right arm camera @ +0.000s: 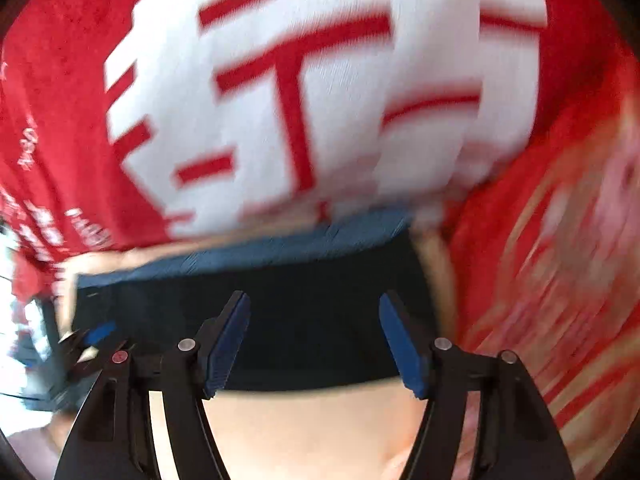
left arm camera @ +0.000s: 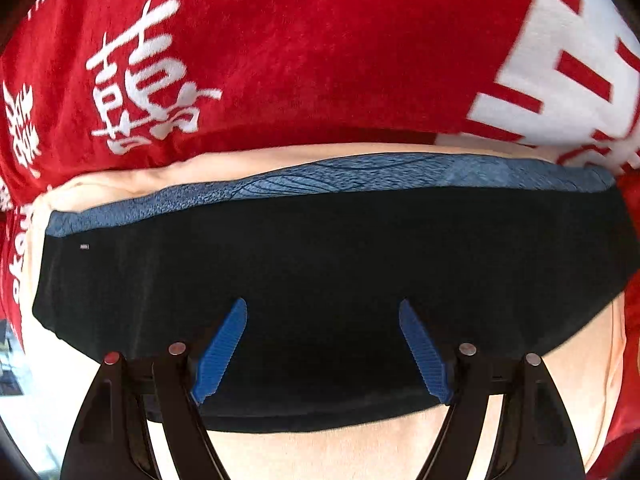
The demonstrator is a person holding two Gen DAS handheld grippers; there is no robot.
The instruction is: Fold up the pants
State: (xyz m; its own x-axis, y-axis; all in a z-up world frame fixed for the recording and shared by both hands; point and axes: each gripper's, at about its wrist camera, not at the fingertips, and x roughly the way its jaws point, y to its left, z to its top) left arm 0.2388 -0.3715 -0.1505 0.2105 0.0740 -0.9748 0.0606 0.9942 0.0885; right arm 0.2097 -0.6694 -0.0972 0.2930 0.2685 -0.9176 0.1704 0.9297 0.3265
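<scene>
Pants (left arm camera: pixel 320 280) look folded into a compact bundle on red blanket (left arm camera: pixel 280 60); both tongs (left arm camera: pixel 323 312) (right arm camera: pixel 315 308) apart, holding nothing. Prob. near done.

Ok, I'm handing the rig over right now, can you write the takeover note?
Left gripper: open, holding nothing, over the near part of the black pants.
Right gripper: open, holding nothing, above the same garment; its view is blurred.
Pants lie as a compact dark bundle with a blue band along the far edge, on a cream surface over the red blanket.
Done: appears at least partly folded.
Left: cannot tell how many folds remain.
</scene>
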